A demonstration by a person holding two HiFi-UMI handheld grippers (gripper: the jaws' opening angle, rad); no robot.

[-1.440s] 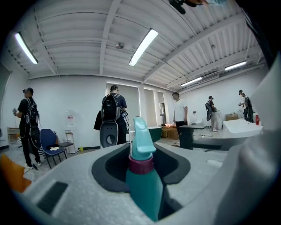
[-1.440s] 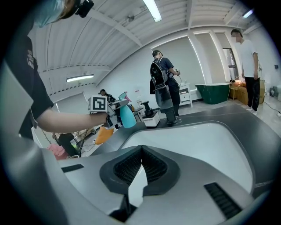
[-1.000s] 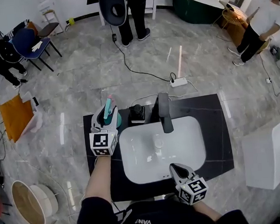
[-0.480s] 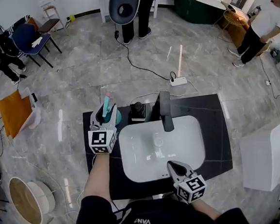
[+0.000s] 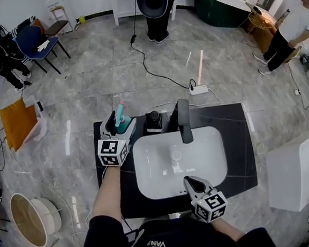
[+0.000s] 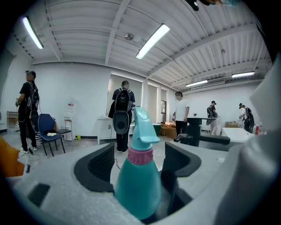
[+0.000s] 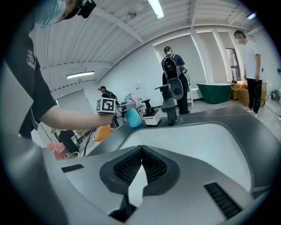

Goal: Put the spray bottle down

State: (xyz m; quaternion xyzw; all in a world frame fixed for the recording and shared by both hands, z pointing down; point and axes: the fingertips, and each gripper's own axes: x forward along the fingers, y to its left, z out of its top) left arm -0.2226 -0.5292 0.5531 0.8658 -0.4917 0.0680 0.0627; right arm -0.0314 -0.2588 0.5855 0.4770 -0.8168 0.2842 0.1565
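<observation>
A teal spray bottle (image 5: 123, 125) with a pink collar stands upright on the back left corner of the black countertop (image 5: 236, 140). My left gripper (image 5: 119, 123) reaches around it from the near side. In the left gripper view the bottle (image 6: 138, 189) sits between the two dark pads (image 6: 99, 169). The jaws have just been opening and now stand wide, with a gap on the left side, so the bottle is not pinched. My right gripper (image 5: 190, 180) hovers at the near rim of the white basin (image 5: 148, 172). Its jaws are shut on nothing (image 7: 140, 151).
A black faucet (image 5: 183, 120) and a black pump on a white box (image 5: 154, 121) stand behind the basin. A cable and power strip (image 5: 197, 89) lie on the floor beyond. A white block (image 5: 298, 167) stands at the right. Several people stand around the room.
The left gripper's jaws have spread apart around the spray bottle, letting it go. The bottle stays upright in the same spot. The right gripper has barely moved.
</observation>
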